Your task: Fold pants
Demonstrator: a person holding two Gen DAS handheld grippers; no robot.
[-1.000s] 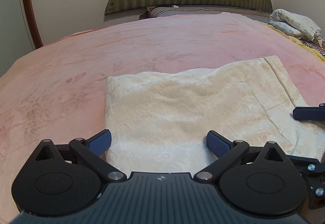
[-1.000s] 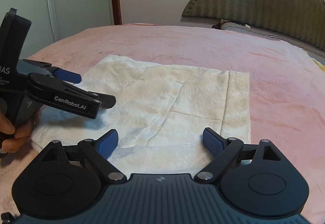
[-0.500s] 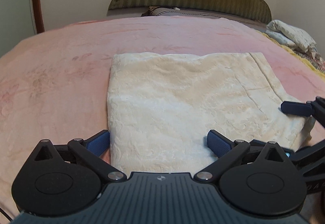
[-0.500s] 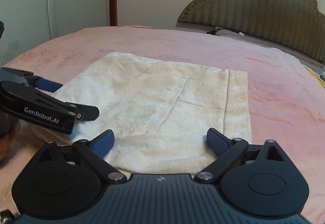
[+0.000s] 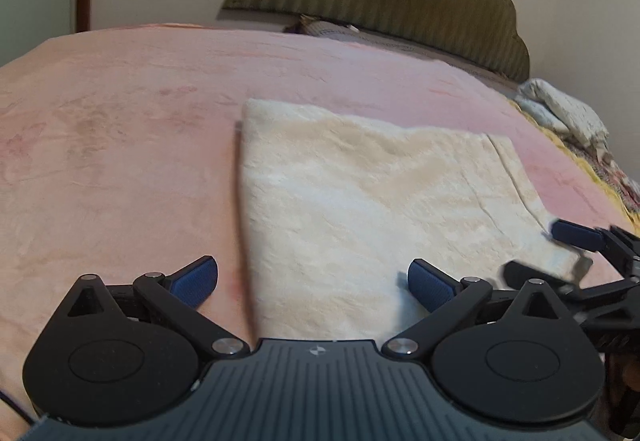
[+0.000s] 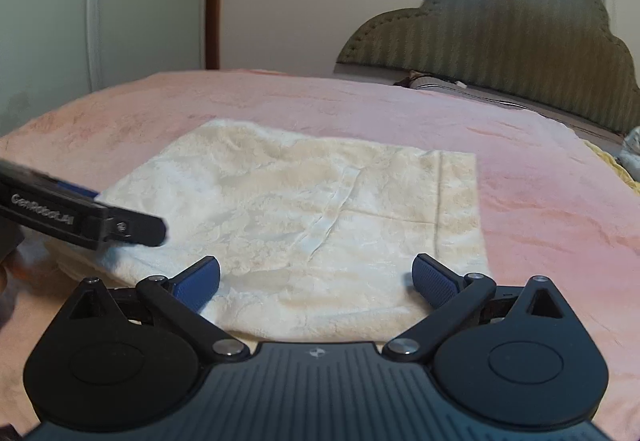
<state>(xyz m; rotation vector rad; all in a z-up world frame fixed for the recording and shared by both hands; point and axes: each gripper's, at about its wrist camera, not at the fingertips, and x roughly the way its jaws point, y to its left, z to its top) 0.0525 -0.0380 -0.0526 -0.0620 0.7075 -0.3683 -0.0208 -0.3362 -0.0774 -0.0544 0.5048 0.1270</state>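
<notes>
Pink bedspread (image 6: 540,201); folded pants (image 6: 304,209); left gripper (image 5: 312,281) "GenRobot.AI", right gripper (image 6: 316,277), fingers spread, empty.

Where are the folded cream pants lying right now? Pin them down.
The folded cream textured pants lie flat on the pink bedspread, centred in both wrist views, just ahead of both open grippers and well short of the olive padded headboard.

"GenRobot.AI" — on left tool (image 6: 132,227)

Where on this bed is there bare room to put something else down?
The pink blanket lies bare left of the folded pants and beyond them toward the headboard. It is crowded by the bundled cloth at the right edge and near both grippers.
</notes>
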